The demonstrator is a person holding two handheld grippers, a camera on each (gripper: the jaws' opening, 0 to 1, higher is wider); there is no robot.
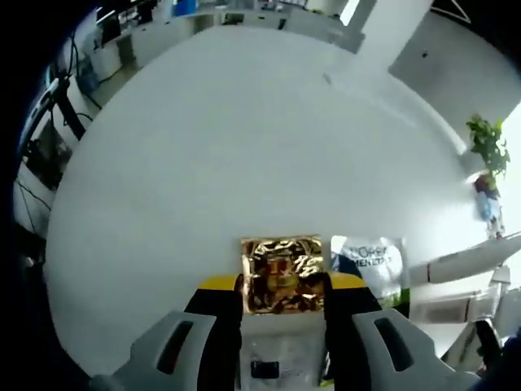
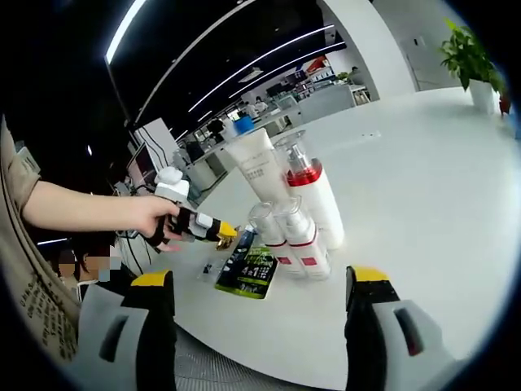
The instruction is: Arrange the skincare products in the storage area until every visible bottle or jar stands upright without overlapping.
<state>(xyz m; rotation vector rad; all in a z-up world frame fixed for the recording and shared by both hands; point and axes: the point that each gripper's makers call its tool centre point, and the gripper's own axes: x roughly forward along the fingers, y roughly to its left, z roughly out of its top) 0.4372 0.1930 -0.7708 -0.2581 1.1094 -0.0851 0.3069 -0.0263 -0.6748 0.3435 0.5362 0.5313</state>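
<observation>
Between the left gripper [image 1: 283,305] jaws, a gold-foil square sachet [image 1: 283,274] sits clamped; white red-banded pump bottles [image 2: 303,213] stand upright at twelve o'clock of the wide-open right gripper [image 2: 259,303], nearer to it.

Left tongs [image 1: 282,314]: jaws closed on a gold foil box [image 1: 283,274]
Sachet [image 1: 372,261]: white, blue lettering, at the box's 3 o'clock
Counter [image 1: 244,147]: white
Potted plant [image 1: 487,151]: 3 o'clock edge

Gold packet [image 1: 283,274] lower part hidden between jaws; sachet [image 1: 370,261] print partly unreadable, corner cut by jaw.
</observation>
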